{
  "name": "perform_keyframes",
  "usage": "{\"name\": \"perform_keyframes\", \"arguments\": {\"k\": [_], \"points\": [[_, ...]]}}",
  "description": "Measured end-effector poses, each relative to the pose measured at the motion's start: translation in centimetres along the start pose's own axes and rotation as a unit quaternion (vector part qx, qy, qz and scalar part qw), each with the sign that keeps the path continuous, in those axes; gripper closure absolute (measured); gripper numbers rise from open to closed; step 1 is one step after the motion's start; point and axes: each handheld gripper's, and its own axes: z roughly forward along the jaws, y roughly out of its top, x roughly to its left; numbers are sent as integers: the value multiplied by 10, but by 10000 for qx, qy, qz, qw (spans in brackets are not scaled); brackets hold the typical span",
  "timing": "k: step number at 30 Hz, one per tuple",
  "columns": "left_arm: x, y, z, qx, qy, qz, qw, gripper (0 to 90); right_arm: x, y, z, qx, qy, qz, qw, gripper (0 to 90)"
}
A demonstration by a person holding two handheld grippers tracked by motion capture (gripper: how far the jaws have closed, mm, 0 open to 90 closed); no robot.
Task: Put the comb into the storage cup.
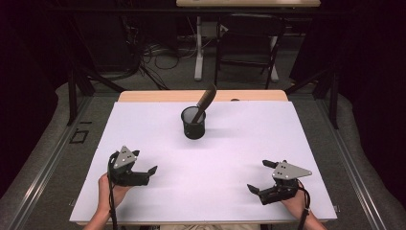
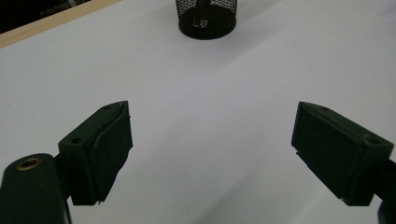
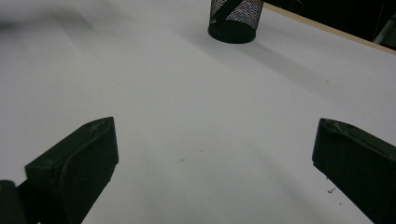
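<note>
At the near edge of the table point(image 1: 143, 124), two hand-held grippers are seen resting low over the white surface. The left gripper point(image 1: 143, 163) is held at the near left, its grey three-cornered plate turned upward and its jaws pointed toward the middle of the table. Its jaws are spread wide, and nothing but bare white surface is seen between them in the left gripper view point(image 2: 212, 144). The right gripper point(image 1: 261, 176) is held at the near right, well apart from the left one, with its jaws pointed inward as well. These jaws are likewise spread wide and nothing is gripped, as is shown in the right gripper view point(image 3: 215, 163).

Farther back, near the middle of the table and toward its far edge, a black mesh cup point(image 1: 193, 125) is stood upright. It is well apart from both grippers. A dark, brownish tool point(image 1: 206, 99) is leaned inside the cup, its upper end tilted to the right and projecting above the rim. What kind of tool it is cannot be told. Beyond the white surface, a strip of bare wooden edge point(image 1: 143, 96) is left uncovered.
</note>
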Motion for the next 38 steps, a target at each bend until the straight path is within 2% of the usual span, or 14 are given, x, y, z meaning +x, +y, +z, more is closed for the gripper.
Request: {"name": "perform_keyframes", "arguments": {"k": [1,16,27,30,38], "points": [[0,-1,-1,5,11,37,10000,125,0,0,0,-3,2,5,10000,1],[-1,-15,-5,0,11,-91,10000,124,0,0,0,18,5,26,10000,1],[-6,-24,-14,-129,104,-131,9998,124,-1,-1,0,-1,6,33,10000,1],[-7,-27,-17,-226,181,-66,9996,124,0,-1,0,4,26,48,10000,1],[-7,-30,-17,-248,106,-147,9995,123,-1,-1,0,-6,33,17,10000,1]]}}
